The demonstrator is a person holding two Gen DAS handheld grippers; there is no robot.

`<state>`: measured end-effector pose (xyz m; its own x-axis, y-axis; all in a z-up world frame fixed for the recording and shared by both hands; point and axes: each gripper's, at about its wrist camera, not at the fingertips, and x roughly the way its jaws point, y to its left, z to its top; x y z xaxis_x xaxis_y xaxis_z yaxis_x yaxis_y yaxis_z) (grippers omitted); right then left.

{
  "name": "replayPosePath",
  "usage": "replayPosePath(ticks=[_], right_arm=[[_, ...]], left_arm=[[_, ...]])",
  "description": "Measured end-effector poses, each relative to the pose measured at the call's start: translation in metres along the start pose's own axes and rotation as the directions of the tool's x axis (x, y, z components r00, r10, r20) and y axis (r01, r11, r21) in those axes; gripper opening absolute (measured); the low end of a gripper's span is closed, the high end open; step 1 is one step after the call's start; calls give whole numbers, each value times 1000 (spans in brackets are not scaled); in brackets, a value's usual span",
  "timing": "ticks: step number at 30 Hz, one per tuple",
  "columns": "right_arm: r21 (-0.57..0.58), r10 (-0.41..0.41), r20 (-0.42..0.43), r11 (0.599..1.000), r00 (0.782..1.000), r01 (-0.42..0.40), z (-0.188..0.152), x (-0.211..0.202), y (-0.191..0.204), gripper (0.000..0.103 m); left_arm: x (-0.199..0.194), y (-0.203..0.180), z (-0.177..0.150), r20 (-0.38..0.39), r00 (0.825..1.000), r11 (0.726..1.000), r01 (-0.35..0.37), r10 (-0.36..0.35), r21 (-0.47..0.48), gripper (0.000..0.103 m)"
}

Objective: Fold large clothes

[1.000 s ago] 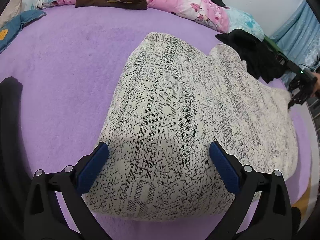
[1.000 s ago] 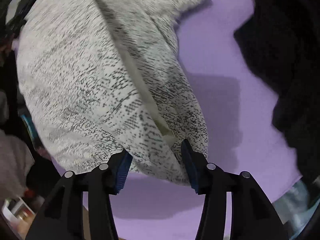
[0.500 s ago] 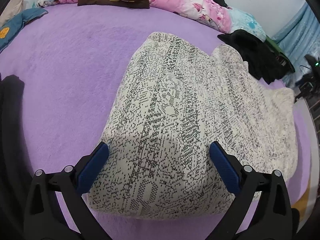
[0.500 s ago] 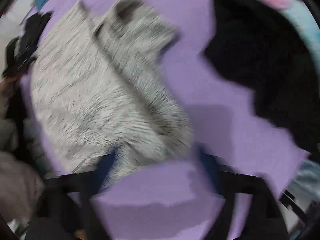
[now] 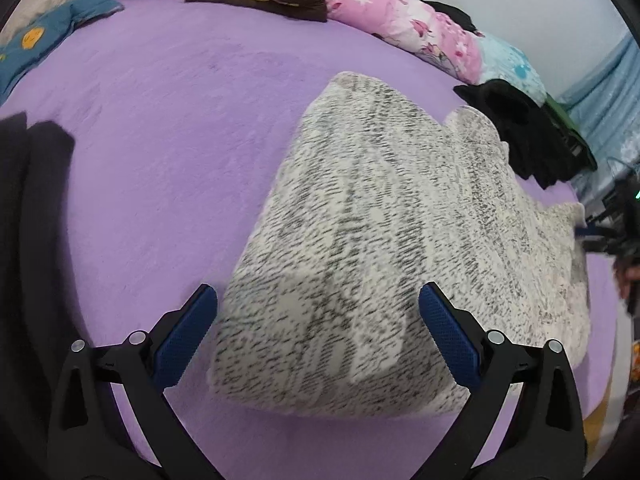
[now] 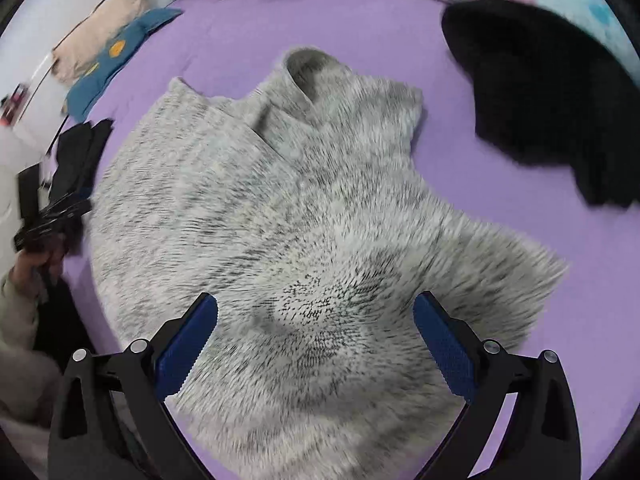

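Speckled grey-white sweater (image 5: 400, 248) lies mid-bed on the purple blanket (image 5: 168, 152), collar toward the pillow edge; left gripper (image 5: 318, 320) and right gripper (image 6: 316, 320) hover wide open, empty; right seemingly nearer, though blurred

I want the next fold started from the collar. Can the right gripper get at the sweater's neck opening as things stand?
Probably yes. The right gripper is open and holds nothing, and only flat sweater lies between it and the neck opening; the black garment sits off to the side.
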<state>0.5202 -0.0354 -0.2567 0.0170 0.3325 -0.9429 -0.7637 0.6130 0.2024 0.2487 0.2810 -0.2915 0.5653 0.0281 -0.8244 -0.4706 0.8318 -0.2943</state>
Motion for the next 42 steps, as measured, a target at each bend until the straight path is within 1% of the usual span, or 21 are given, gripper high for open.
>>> replayPosePath(ticks=[2, 4, 6, 8, 10, 11, 12, 14, 18, 22, 24, 26, 29, 32, 34, 36, 37, 38, 39, 40, 42], right_arm=[[81, -3, 2, 997, 1000, 3, -8, 15, -14, 97], [136, 6, 32, 991, 999, -11, -16, 26, -23, 97], [123, -46, 37, 992, 998, 41, -21, 37, -18, 97], [118, -105, 51, 988, 993, 98, -21, 34, -8, 97], [154, -122, 79, 982, 989, 109, -22, 23, 0, 97], [160, -126, 98, 981, 987, 110, -23, 16, 4, 97], [162, -129, 120, 981, 984, 109, -26, 8, 12, 97], [150, -133, 162, 983, 978, 109, -33, -8, 30, 97], [145, -68, 254, 989, 965, 31, -56, -33, 68, 97], [145, -22, 291, 989, 957, -21, -76, -36, 96, 97], [147, -13, 308, 988, 951, -34, -78, -29, 106, 97], [157, -15, 316, 987, 949, -36, -84, -25, 117, 97], [156, -35, 311, 988, 950, -14, -90, -22, 131, 97], [135, -56, 297, 991, 953, 16, -88, -15, 146, 97], [124, -97, 285, 990, 954, 64, -85, -9, 154, 97], [104, -138, 264, 988, 955, 114, -81, -2, 164, 97], [102, -152, 259, 986, 954, 130, -79, 1, 168, 97], [103, -161, 249, 985, 955, 140, -76, 6, 173, 97], [101, -161, 244, 985, 956, 140, -74, 10, 176, 97], [94, -165, 247, 985, 955, 146, -72, 13, 180, 97], [83, -181, 249, 983, 951, 165, -70, 17, 187, 97]], left_arm=[[1, 9, -4, -23, 1000, 999, 11, -12, -35, 97], [-2, 15, -7, -18, 999, 998, 27, -28, -58, 97], [-3, 23, -9, -31, 999, 995, 37, -40, -89, 97], [-5, 35, -13, -33, 994, 982, 94, -101, -162, 97], [-7, 51, -19, -41, 986, 954, 146, -162, -261, 97], [-7, 60, -21, -41, 973, 926, 201, -226, -320, 97], [-6, 66, -24, -39, 967, 909, 224, -253, -352, 97], [-3, 76, -30, -63, 962, 886, 218, -266, -410, 97], [1, 85, -39, -83, 945, 852, 244, -316, -464, 97], [11, 88, -47, -91, 920, 810, 285, -381, -513, 97], [19, 89, -48, -86, 897, 769, 319, -434, -554, 97], [23, 88, -49, -74, 887, 746, 336, -456, -574, 97], [33, 87, -50, -48, 872, 708, 363, -488, -606, 97], [41, 84, -51, -24, 868, 689, 375, -495, -621, 97], [47, 80, -50, 2, 863, 668, 393, -506, -632, 97], [55, 72, -49, 35, 841, 634, 433, -539, -642, 97], [58, 68, -49, 37, 830, 625, 447, -556, -640, 97], [62, 60, -48, 26, 825, 632, 452, -564, -630, 97], [62, 56, -48, 23, 831, 644, 448, -556, -620, 97], [63, 55, -49, 32, 834, 644, 449, -551, -619, 97], [63, 57, -51, 61, 831, 613, 455, -552, -645, 96]])
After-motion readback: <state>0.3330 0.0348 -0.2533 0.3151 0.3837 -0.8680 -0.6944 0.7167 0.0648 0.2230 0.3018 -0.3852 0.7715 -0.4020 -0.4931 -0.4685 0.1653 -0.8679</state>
